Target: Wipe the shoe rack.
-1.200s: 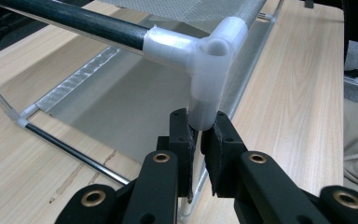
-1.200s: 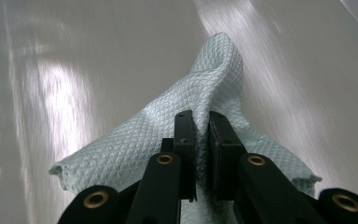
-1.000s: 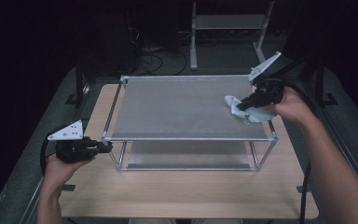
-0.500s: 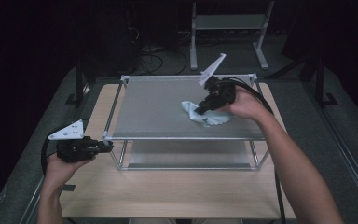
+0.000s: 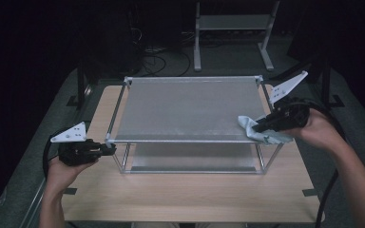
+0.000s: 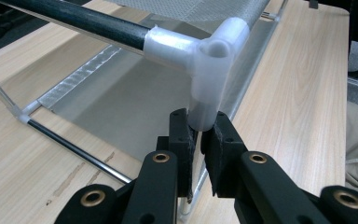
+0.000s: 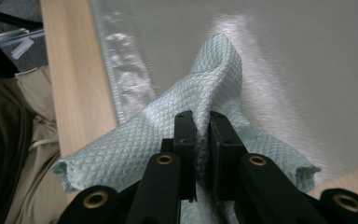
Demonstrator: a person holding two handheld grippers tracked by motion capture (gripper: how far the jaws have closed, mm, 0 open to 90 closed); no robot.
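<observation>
No readable text, label, brand, number or sign anywhere.

Cloth [image 7: 177,140]: pale green fabric with a quilted diamond weave, matt. Shelf panel [image 5: 190,109]: grey, finely textured sheet with a dull sheen. Corner connector [image 6: 209,70]: translucent white plastic, smooth. Frame rod [image 6: 84,23]: dark, glossy. Table [image 5: 190,194]: light wood grain, matt. Gripper pads [image 7: 223,135]: black, matt.
</observation>
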